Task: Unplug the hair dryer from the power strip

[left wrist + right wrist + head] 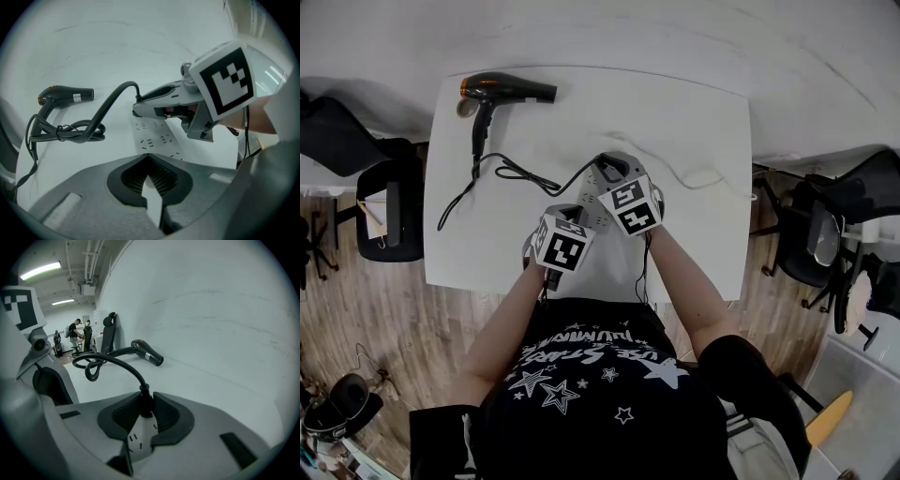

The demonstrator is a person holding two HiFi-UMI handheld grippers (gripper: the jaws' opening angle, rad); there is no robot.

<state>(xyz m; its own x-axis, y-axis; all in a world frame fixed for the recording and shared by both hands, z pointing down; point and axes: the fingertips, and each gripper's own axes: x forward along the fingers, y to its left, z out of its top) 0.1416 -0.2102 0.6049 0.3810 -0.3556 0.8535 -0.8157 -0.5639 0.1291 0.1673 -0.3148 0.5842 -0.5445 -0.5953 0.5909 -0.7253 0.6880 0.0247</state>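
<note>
On the white plastic power strip (154, 140) clamped by the left gripper (149, 180), the right gripper (146, 414), at one o'clock, pinches the black moulded plug (145, 399) and may slip off its tapered neck.

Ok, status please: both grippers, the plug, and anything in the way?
Left gripper shut, tip over power strip's near end. Right gripper clamped on plug, plug seated in strip. Cord loops slack to hair dryer; no obstruction seen.

This looks like an office-style lab workroom. A plain white rectangular desk (694, 141) stands on a wood-plank floor (412, 319), with a bare white wall (675, 37) at twelve o'clock. A black office chair (389, 211) sits at nine o'clock and more black chairs (811, 239) at three. Overhead are long fluorescent tube lights (40, 270) and exposed ceiling pipes (89, 258).
</note>
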